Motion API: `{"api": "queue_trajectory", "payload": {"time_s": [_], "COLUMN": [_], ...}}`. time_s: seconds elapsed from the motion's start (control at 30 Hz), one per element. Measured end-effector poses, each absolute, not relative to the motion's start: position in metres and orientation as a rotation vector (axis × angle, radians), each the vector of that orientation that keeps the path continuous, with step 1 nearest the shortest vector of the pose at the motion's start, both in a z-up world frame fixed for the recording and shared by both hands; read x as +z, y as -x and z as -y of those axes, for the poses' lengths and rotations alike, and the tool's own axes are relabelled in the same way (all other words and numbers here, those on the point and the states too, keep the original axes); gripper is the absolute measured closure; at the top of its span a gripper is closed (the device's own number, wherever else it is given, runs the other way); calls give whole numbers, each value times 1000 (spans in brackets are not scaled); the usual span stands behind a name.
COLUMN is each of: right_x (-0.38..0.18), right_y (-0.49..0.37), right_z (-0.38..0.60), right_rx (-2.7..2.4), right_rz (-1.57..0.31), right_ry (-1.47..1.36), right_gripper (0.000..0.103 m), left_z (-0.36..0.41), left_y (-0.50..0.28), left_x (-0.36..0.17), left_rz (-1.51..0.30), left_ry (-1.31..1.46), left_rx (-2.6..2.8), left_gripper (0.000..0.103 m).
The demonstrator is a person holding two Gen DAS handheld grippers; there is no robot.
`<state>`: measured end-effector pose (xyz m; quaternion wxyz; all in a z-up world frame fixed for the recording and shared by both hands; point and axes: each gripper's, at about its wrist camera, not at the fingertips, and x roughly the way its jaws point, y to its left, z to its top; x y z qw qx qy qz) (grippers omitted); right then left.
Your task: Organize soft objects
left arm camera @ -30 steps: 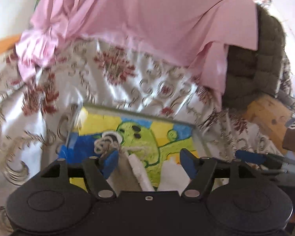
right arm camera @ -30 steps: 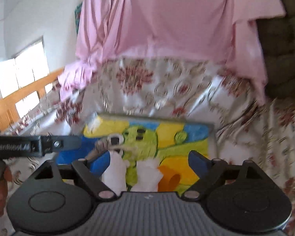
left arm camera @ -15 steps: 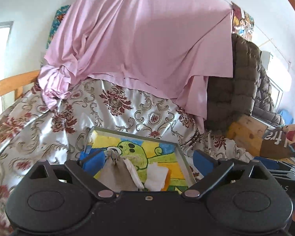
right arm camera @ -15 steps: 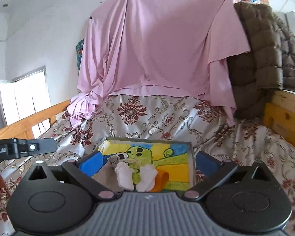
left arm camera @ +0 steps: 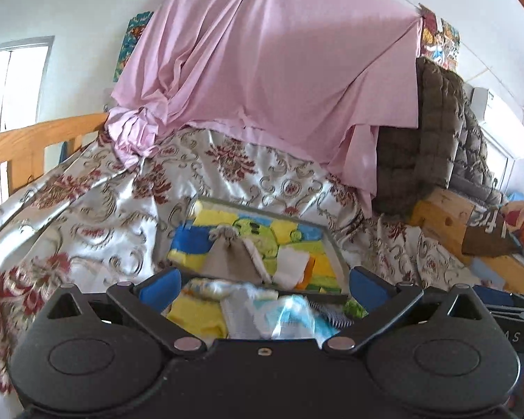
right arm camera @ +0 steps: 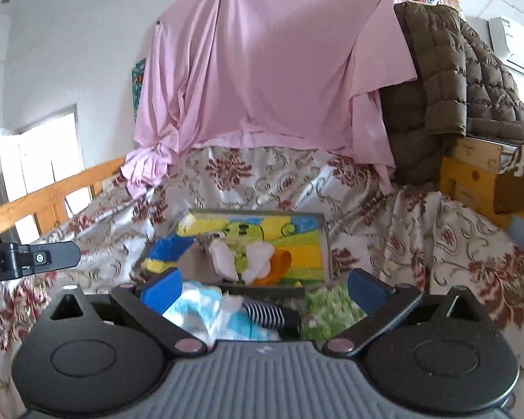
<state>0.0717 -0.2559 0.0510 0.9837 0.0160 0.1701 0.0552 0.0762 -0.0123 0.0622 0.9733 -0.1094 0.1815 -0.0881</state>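
A shallow tray (left arm camera: 334,249) with a bright cartoon picture on its bottom lies on the bed. In it are a grey-beige drawstring pouch (left arm camera: 228,258), a white cloth (left arm camera: 291,265) and, in the right wrist view, two white socks (right arm camera: 223,258) and an orange cup (right arm camera: 279,267). In front of the tray (right arm camera: 326,244) lies a heap of soft things: a yellow cloth (left arm camera: 195,314), a light blue cloth (right arm camera: 206,305), a striped sock (right arm camera: 265,314) and a green cloth (right arm camera: 328,309). My left gripper (left arm camera: 263,286) hangs over the heap, its jaws opening, nothing between them. My right gripper (right arm camera: 262,288) is open and holds nothing.
A floral satin bedspread (left arm camera: 97,216) covers the bed. A pink sheet (left arm camera: 269,70) hangs behind it. A wooden rail (right arm camera: 52,192) runs along the left. On the right are a brown quilted jacket (right arm camera: 447,80) and wooden boxes (right arm camera: 471,174). The left gripper's body (right arm camera: 28,260) shows at the left edge.
Both grippers have pulled back from the tray and their jaws have spread wider. The pouch and socks stay in the tray. The heap of soft things has come into view below.
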Motion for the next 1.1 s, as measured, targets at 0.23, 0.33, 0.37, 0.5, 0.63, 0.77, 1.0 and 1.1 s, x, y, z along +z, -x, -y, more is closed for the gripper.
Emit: {"api": "queue_trajectory", "payload": {"time_s": [0.23,0.33,0.37,0.5,0.63,0.77,1.0,1.1], "right_x": [38,33,31,22,15,7,-8,-14], "right_y": [-51,-48,-48,-48,-52,-58,-69,-73], "right_z": [249,246,244,239,234,232,228,224], "right_rx": [109,109,111,117,116,120,125,144], "right_rz": [-382,-406,-415,-460,-503,-556,-664,-707], "right_ry": [-31,-29,-27,-7,18,32,51,69], "right_gripper": [0,0,0,0,0,0,0,0], "left_z": [4,0,0,-2,-1,3,8,10], "left_y": [-60,-56,-55,-54,-54,-55,-61,-64], "left_x": [44,38,36,26,15,10,0,-4], "left_rz": [-413,-431,-435,-464,-500,-533,-624,-656], "left_ry": [198,187,185,165,137,101,76,60], "left_rx": [-157,-146,-142,-129,-108,-92,-81,-77], "left_gripper": [1,1,1,1,1,1,1,1]}}
